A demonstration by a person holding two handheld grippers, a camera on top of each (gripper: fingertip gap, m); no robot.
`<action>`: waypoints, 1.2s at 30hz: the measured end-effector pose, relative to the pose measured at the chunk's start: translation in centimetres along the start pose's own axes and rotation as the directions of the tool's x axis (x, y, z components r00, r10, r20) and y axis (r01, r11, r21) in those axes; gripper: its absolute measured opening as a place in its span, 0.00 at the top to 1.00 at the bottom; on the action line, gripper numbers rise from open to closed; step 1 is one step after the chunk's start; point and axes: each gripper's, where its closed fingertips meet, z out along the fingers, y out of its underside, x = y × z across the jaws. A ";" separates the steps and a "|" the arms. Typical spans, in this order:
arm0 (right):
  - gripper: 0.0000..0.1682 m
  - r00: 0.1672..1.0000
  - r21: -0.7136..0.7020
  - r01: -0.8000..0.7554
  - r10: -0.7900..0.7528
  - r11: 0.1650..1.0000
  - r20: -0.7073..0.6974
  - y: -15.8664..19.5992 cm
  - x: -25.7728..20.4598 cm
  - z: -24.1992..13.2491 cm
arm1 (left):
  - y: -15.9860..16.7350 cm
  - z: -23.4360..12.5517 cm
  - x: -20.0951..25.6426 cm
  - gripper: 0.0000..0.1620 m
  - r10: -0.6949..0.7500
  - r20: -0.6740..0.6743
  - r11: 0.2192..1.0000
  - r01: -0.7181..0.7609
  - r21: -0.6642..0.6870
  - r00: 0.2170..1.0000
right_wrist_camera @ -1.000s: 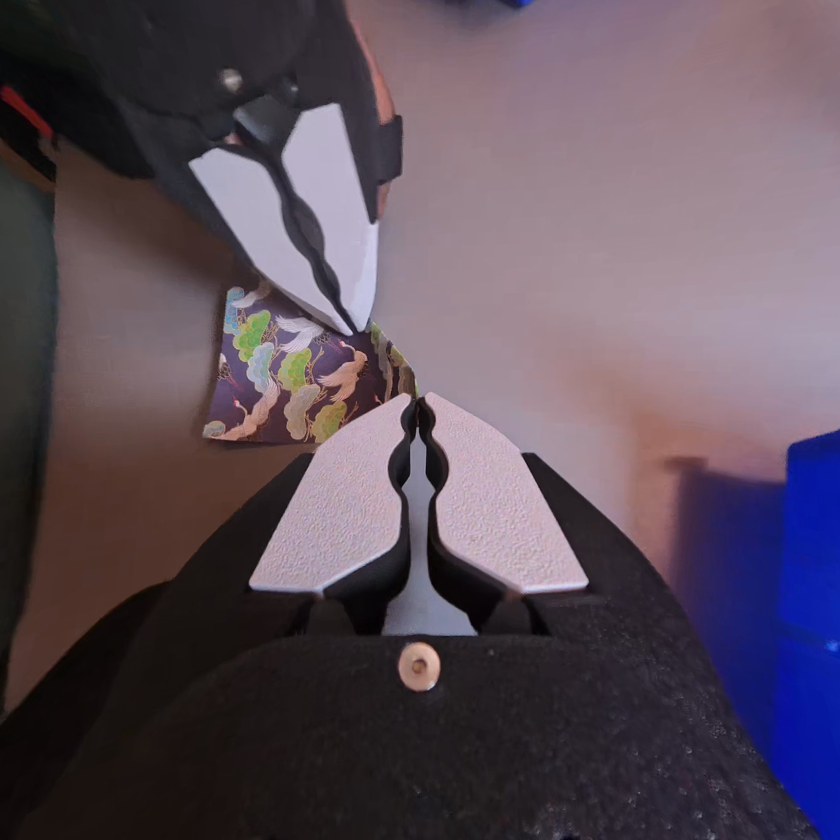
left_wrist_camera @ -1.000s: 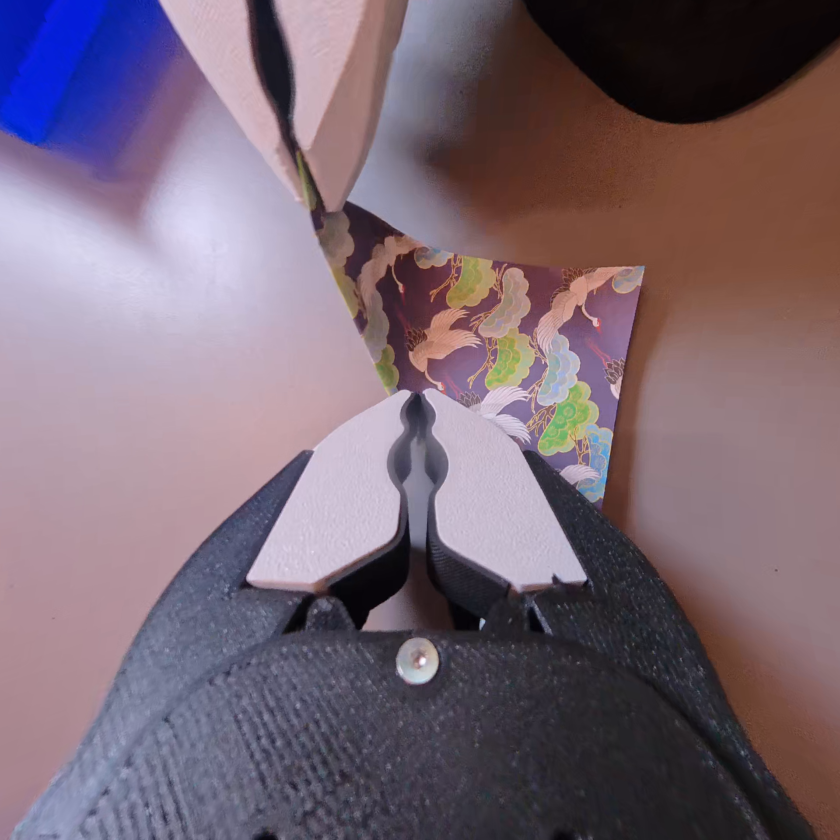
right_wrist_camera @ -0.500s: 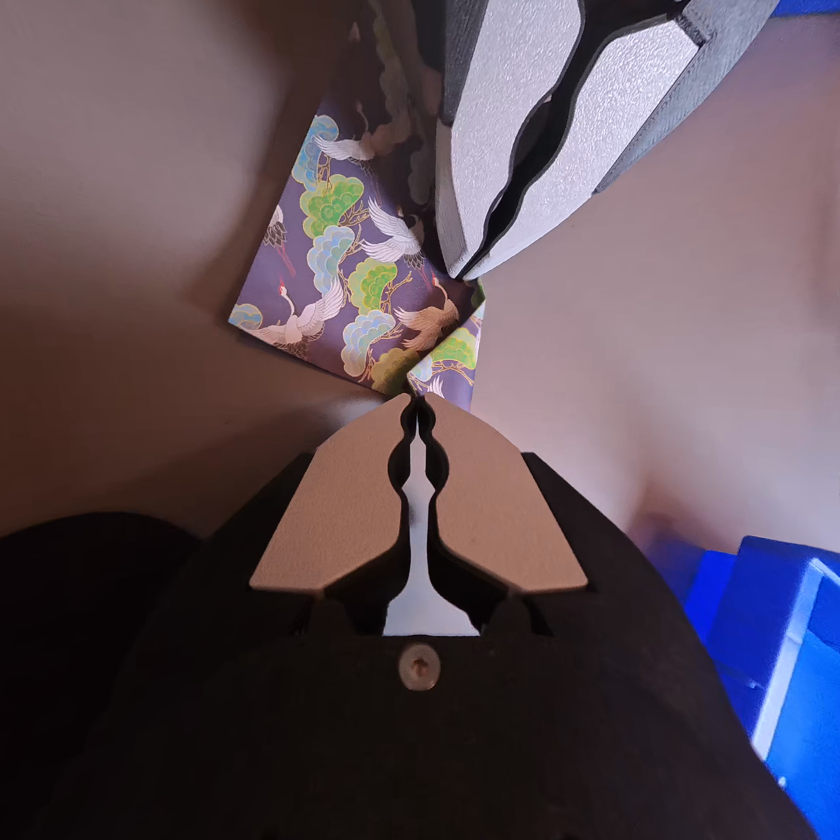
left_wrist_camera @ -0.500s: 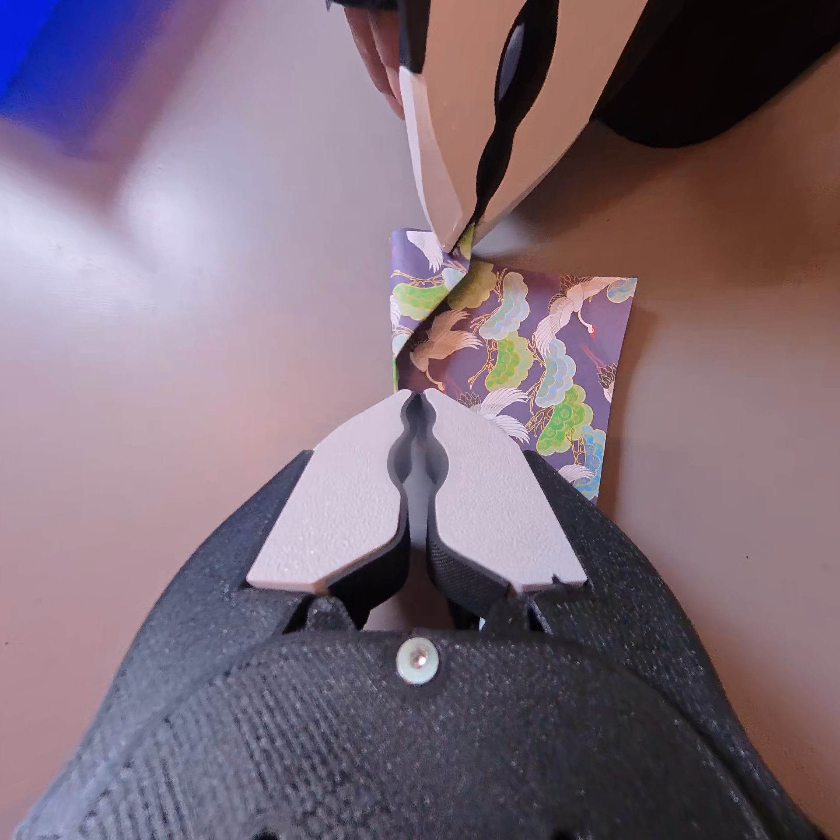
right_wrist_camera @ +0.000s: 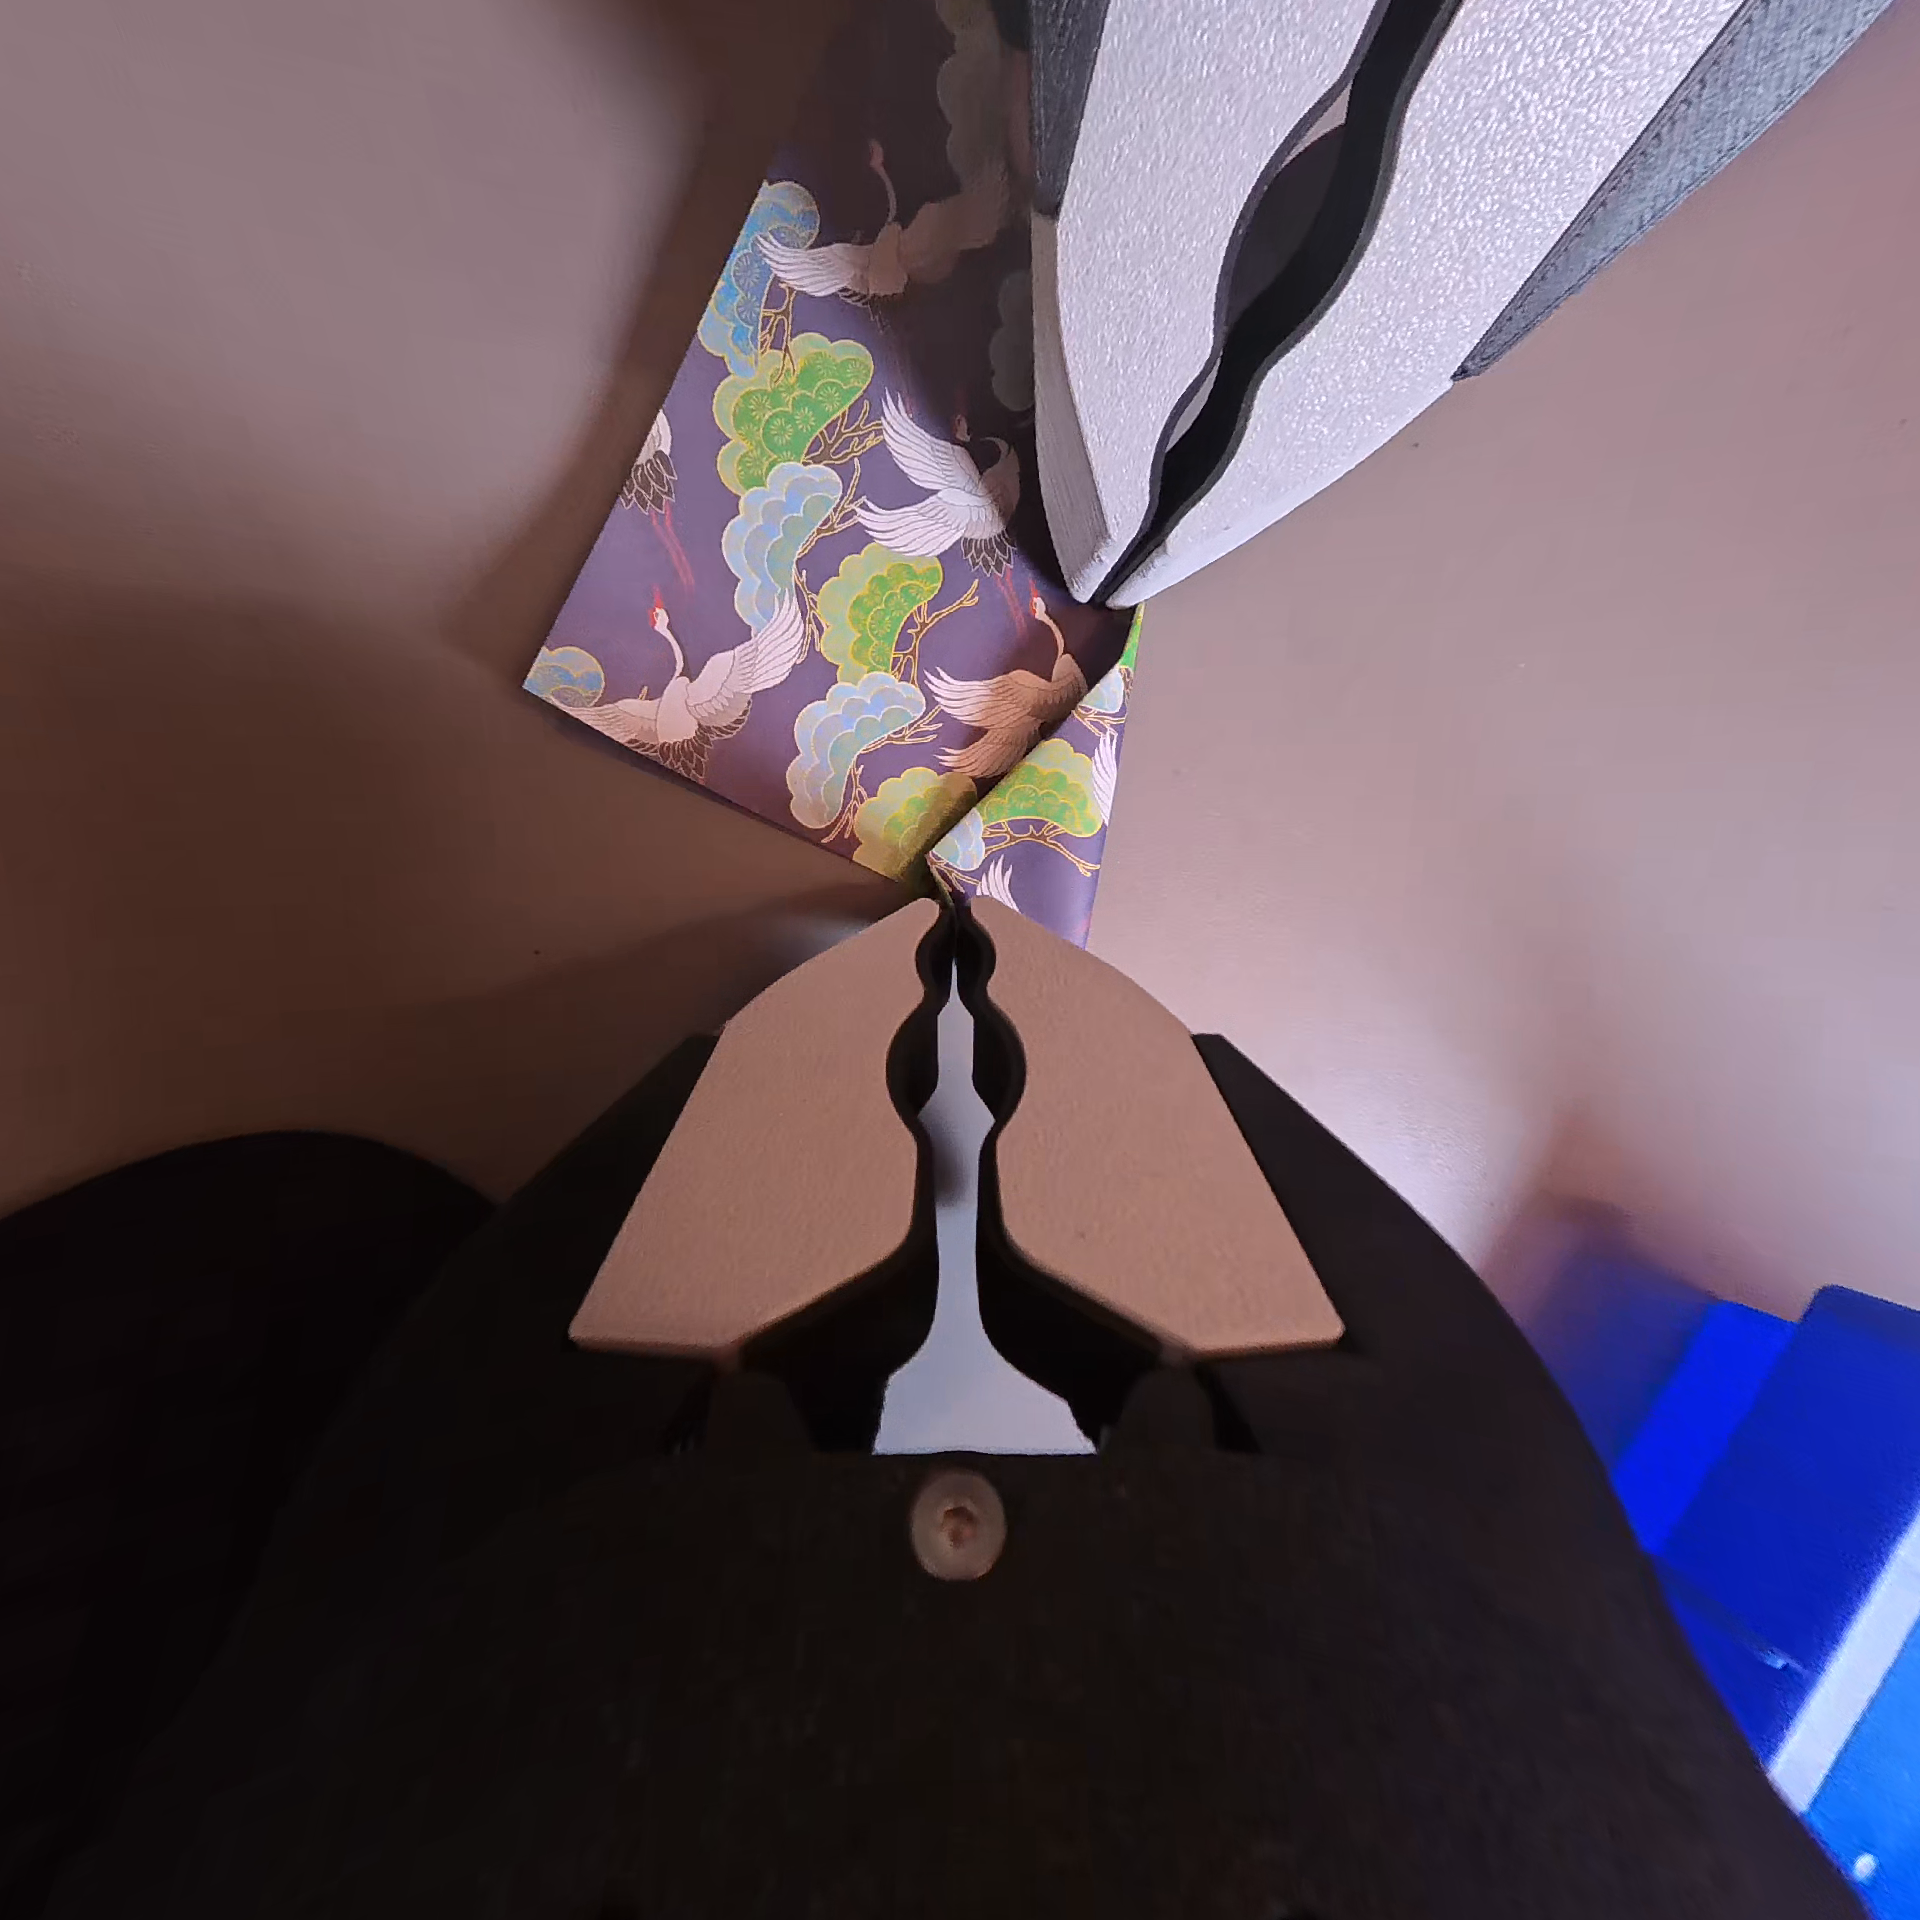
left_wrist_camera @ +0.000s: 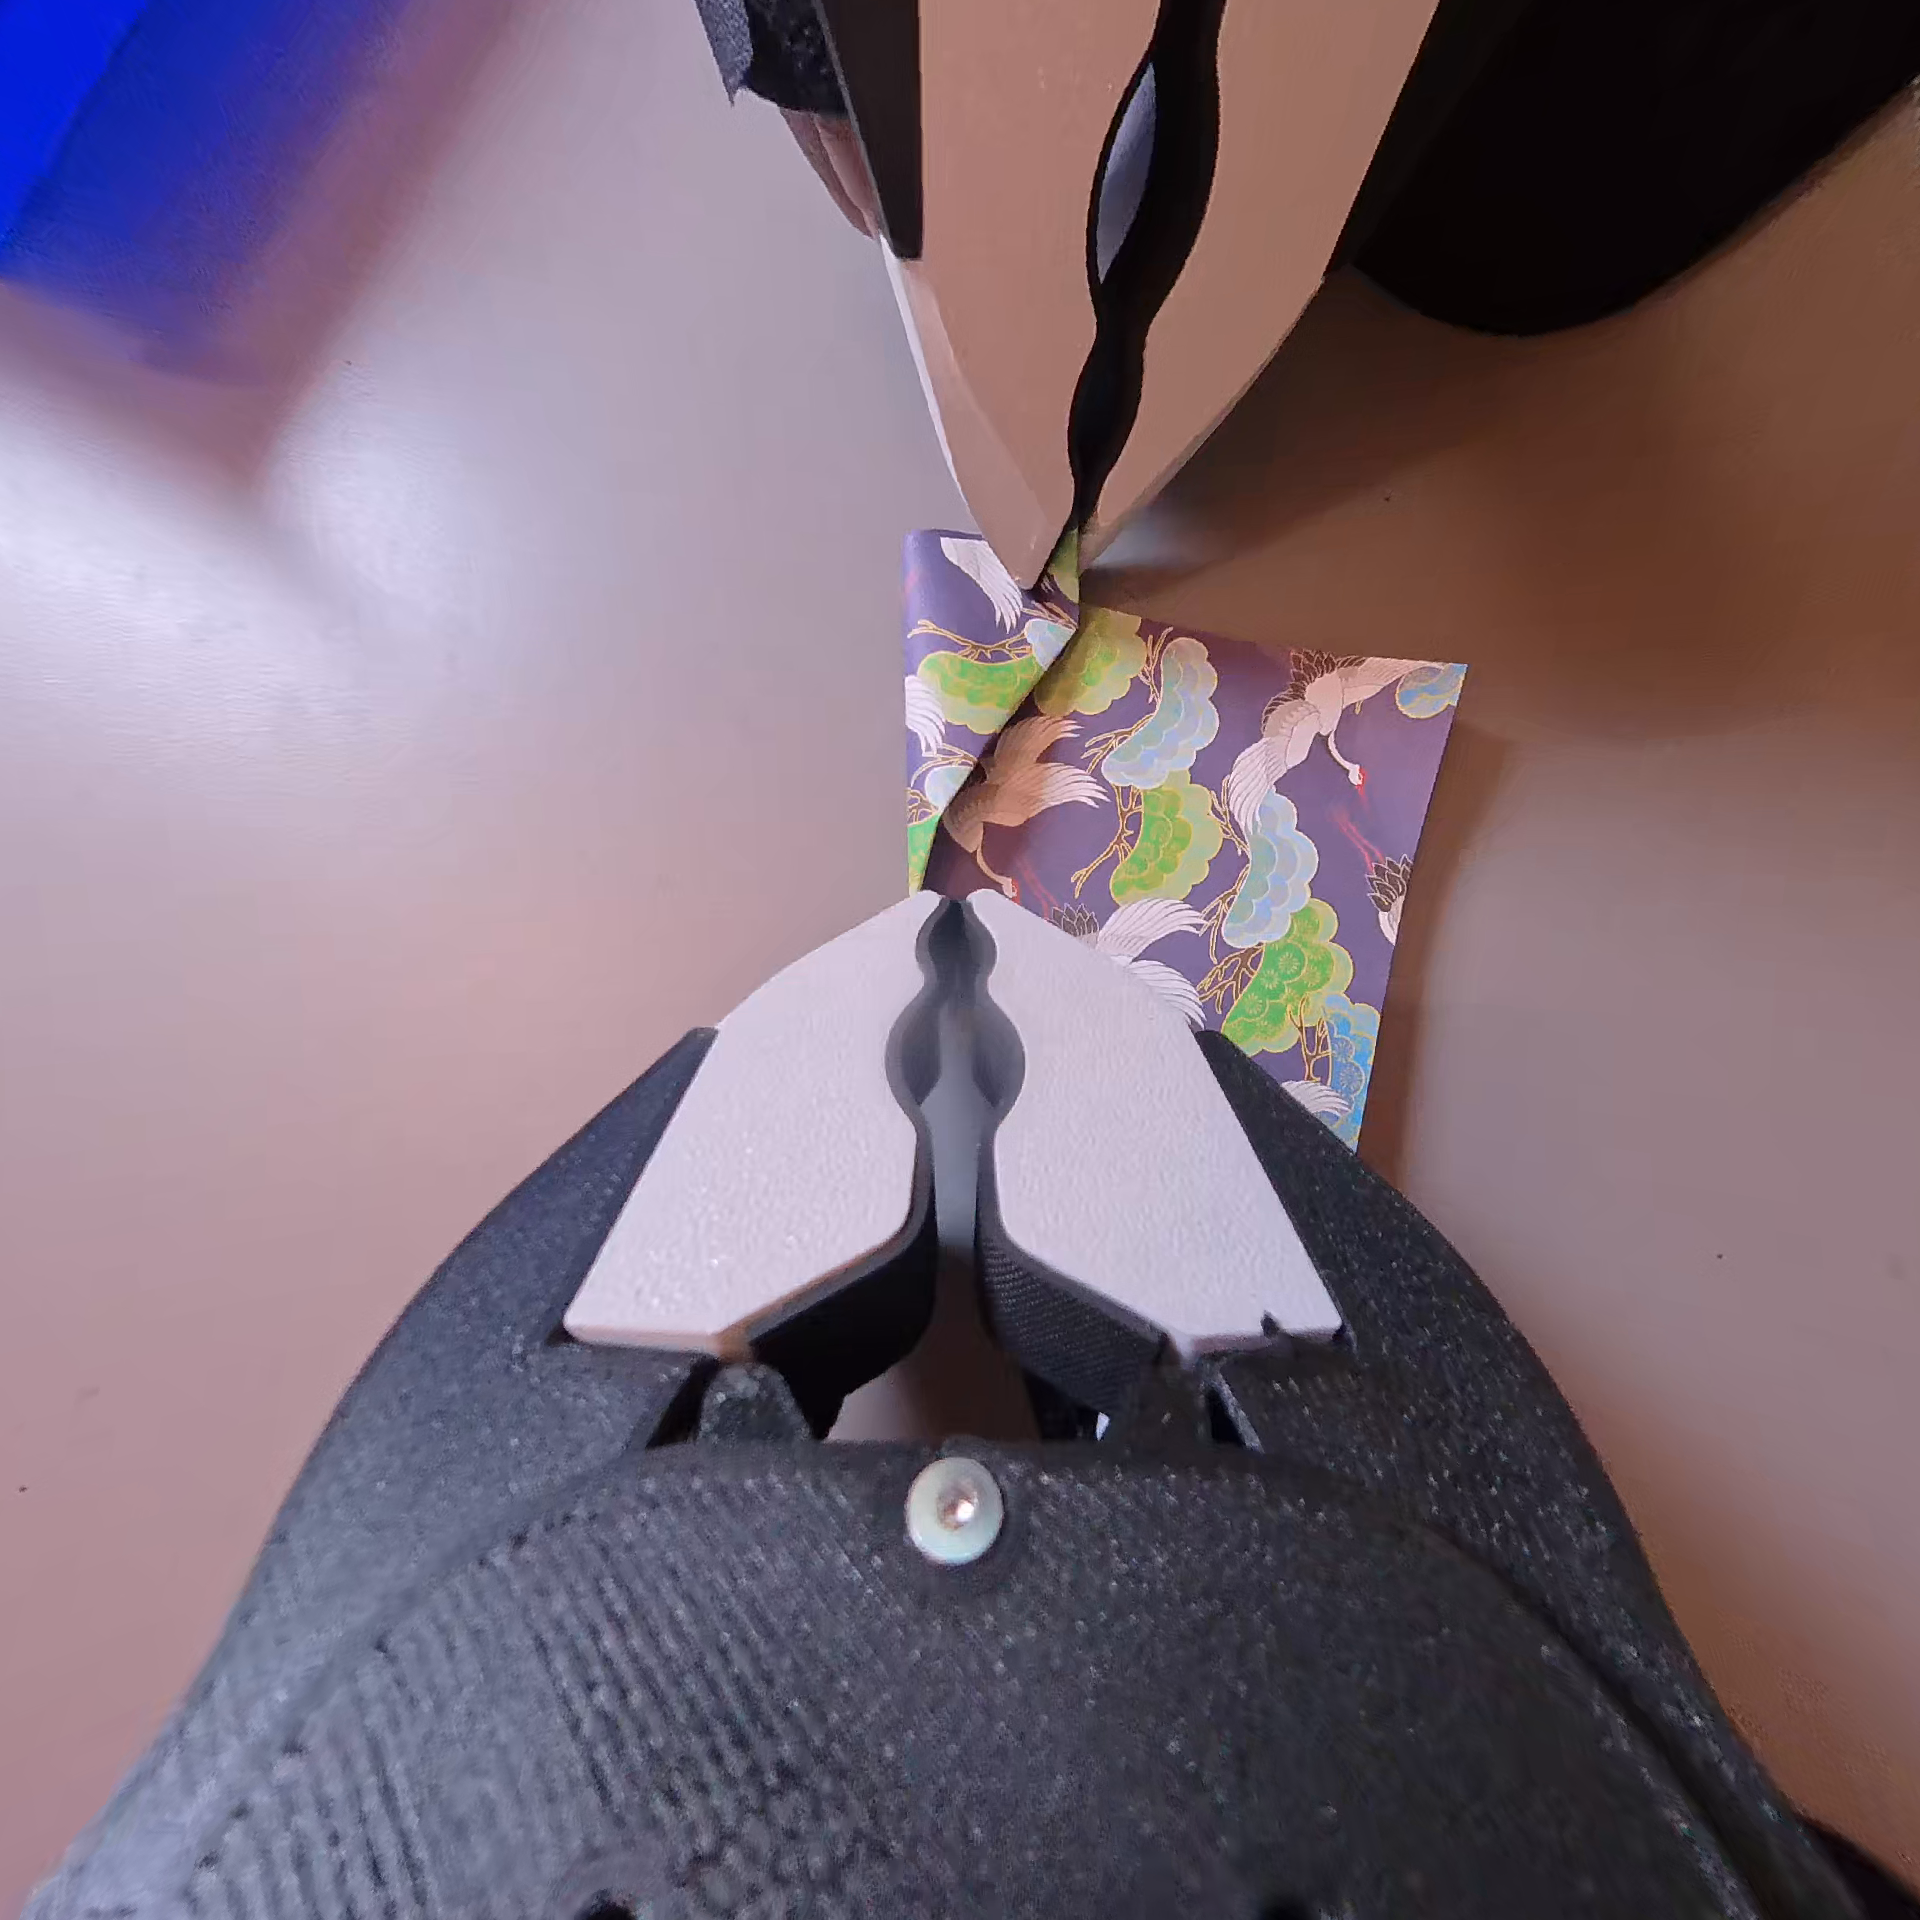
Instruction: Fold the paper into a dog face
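Between the two claws, flat on the bench (left_wrist_camera: pixel 416 831), lies the patterned paper (left_wrist_camera: pixel 1226 831). Its turned-over flap runs from the left claw (left_wrist_camera: pixel 953 909) to the right claw (right_wrist_camera: pixel 954 912). Left presses shut-tipped at the near end; right pinches the flap's far corner, so it seems nearer for creasing.

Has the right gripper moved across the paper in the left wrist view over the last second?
Yes. The right gripper, shut on a flap of the paper, has carried it rightward, away from the blue box side, toward the paper's far right corner.
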 end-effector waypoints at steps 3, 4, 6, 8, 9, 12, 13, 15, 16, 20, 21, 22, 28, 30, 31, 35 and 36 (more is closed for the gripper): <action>1.00 1.000 -0.001 -0.011 0.011 1.000 -0.001 0.0 0.0 0.0 | 0.0 0.0 0.0 1.00 -0.023 -0.011 1.000 0.023 0.016 1.000; 1.00 1.000 -0.002 -0.016 0.016 1.000 0.000 0.0 0.0 0.0 | -0.1 0.0 0.1 1.00 -0.028 -0.015 0.999 0.029 0.022 0.999; 1.00 1.000 -0.005 -0.023 0.023 1.000 0.001 0.0 0.0 0.0 | -0.4 -0.1 0.5 1.00 -0.038 -0.043 0.998 0.040 0.046 0.998; 1.00 1.000 -0.007 -0.026 0.026 1.000 0.000 0.0 0.0 0.0 | -1.1 -0.4 0.7 1.00 -0.046 -0.057 0.995 0.051 0.087 0.997; 1.00 1.000 -0.008 -0.026 0.026 1.000 0.001 0.0 0.0 0.0 | -1.5 -0.6 0.7 1.00 -0.051 -0.059 0.992 0.057 0.110 0.997; 1.00 1.000 -0.008 -0.029 0.029 1.000 0.005 0.0 0.0 0.0 | -2.2 -0.9 -0.2 1.00 -0.043 0.004 0.990 0.043 0.137 0.999; 1.00 1.000 -0.007 -0.029 0.029 1.000 0.006 0.0 0.0 0.0 | -2.2 -0.8 -0.6 1.00 -0.032 0.034 0.991 0.027 0.133 0.999; 1.00 1.000 -0.005 -0.030 0.030 1.000 0.006 0.0 0.0 0.0 | -2.5 -0.7 -0.9 1.00 -0.031 0.050 0.989 0.023 0.146 0.998; 1.00 1.000 -0.005 -0.030 0.030 1.000 0.005 0.0 0.0 0.0 | -2.7 -0.7 -0.9 1.00 -0.035 0.046 0.988 0.027 0.155 0.998; 1.00 1.000 -0.008 -0.028 0.028 1.000 0.003 0.0 0.0 0.0 | -3.1 -0.9 -1.3 1.00 -0.058 0.053 0.982 0.048 0.185 0.997; 1.00 1.000 -0.009 -0.026 0.026 1.000 0.003 0.0 0.0 0.0 | -2.8 -0.8 -1.6 1.00 -0.051 0.071 0.986 0.039 0.162 0.996; 1.00 1.000 -0.009 -0.025 0.025 1.000 0.003 0.0 0.0 0.0 | -2.3 -0.6 -1.8 1.00 -0.034 0.090 0.991 0.022 0.135 0.995; 1.00 1.000 -0.004 -0.022 0.022 1.000 -0.003 0.0 0.0 0.0 | -1.0 0.5 -2.1 1.00 0.007 0.125 0.998 -0.014 0.057 0.992; 1.00 1.000 0.002 -0.024 0.024 1.000 -0.007 0.0 0.0 0.0 | -0.9 0.5 -2.2 1.00 0.035 0.144 0.998 -0.041 0.042 0.989; 1.00 1.000 0.004 -0.023 0.023 1.000 -0.009 0.0 0.0 0.0 | -0.9 0.4 -2.3 1.00 0.053 0.162 0.998 -0.059 0.029 0.985; 1.00 1.000 0.001 -0.020 0.020 1.000 -0.014 0.0 0.0 0.0 | -1.9 -0.3 -2.1 1.00 0.026 0.155 0.994 -0.042 0.103 0.988; 1.00 1.000 -0.001 -0.018 0.018 1.000 -0.014 0.0 0.0 0.0 | -2.3 -0.5 -1.9 1.00 0.009 0.137 0.991 -0.027 0.129 0.991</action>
